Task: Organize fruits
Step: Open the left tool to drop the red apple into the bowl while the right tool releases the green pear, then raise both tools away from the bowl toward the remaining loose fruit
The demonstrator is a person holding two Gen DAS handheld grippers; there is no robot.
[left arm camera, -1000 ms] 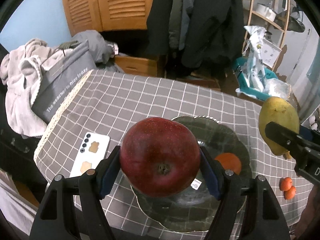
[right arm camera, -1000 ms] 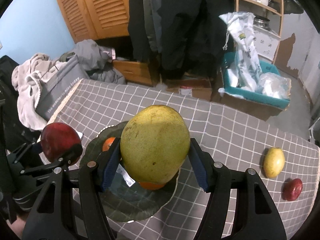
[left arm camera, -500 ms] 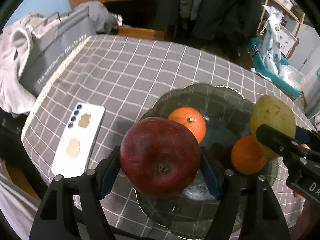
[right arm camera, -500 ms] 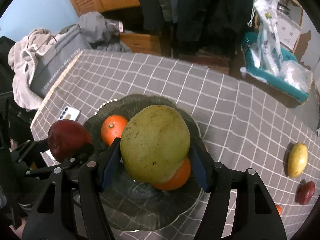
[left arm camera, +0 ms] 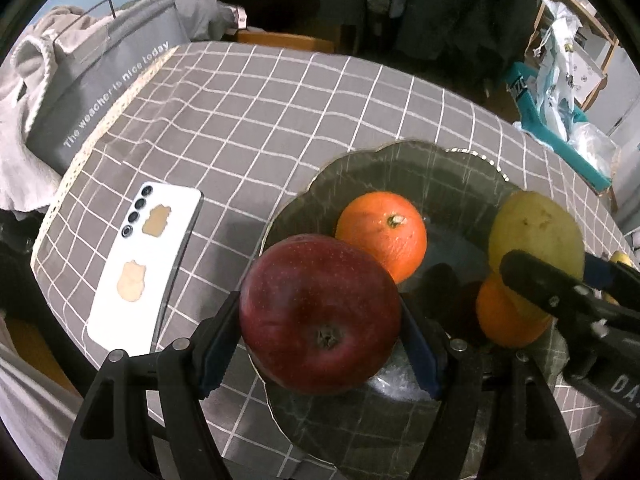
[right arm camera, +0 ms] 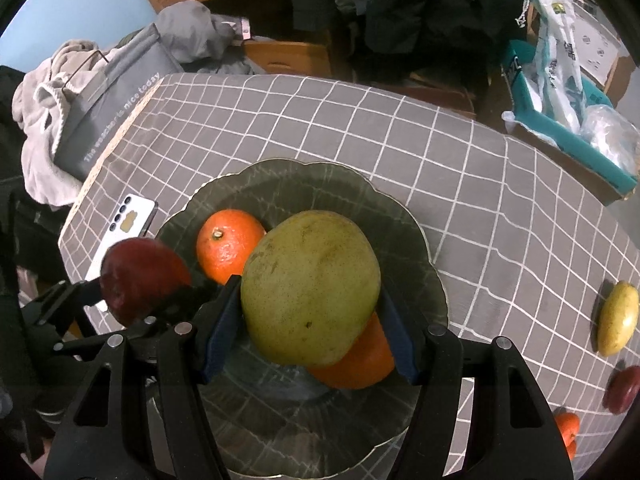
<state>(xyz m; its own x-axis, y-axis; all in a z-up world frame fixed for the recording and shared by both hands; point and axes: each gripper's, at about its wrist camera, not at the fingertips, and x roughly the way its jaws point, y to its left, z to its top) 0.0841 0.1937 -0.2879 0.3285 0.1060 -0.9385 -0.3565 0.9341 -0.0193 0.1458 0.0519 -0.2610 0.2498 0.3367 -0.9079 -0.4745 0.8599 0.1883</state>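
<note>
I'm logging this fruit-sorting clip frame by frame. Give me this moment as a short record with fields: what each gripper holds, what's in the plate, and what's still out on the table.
left gripper: shut on red apple, over the plate's near edge
right gripper: shut on green mango, over the plate
glass plate: two oranges, one at left, one partly hidden under the mango
table, right side: yellow mango, dark red fruit, small orange fruit
table, left side: white phone, face down
</note>
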